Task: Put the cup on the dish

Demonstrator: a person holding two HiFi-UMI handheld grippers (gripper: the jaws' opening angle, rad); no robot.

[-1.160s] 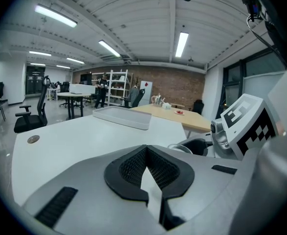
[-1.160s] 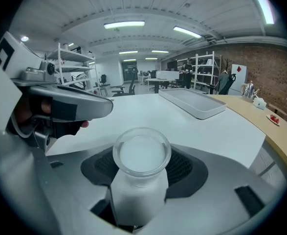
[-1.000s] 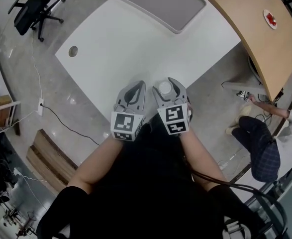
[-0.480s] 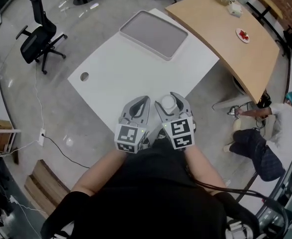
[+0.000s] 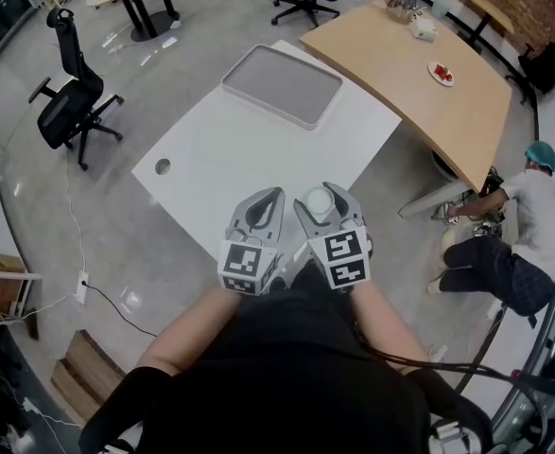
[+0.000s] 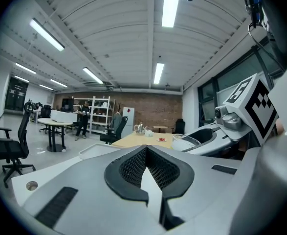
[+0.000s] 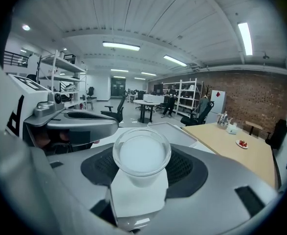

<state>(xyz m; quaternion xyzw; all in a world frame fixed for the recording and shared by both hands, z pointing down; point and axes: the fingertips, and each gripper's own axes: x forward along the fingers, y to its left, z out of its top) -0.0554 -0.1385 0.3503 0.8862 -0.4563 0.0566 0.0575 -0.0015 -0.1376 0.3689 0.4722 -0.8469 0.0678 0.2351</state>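
Currently a clear cup (image 7: 142,153) stands upright, clamped in the right claw (image 5: 320,197) over the near corner of a white desk (image 5: 239,149), the left claw (image 5: 264,201) just beside it closed and empty, a gray tray (image 5: 282,85) lying at the desk's far end.

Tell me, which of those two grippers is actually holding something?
The right gripper: a clear cup sits clamped between its jaws. The left gripper beside it is shut on nothing.
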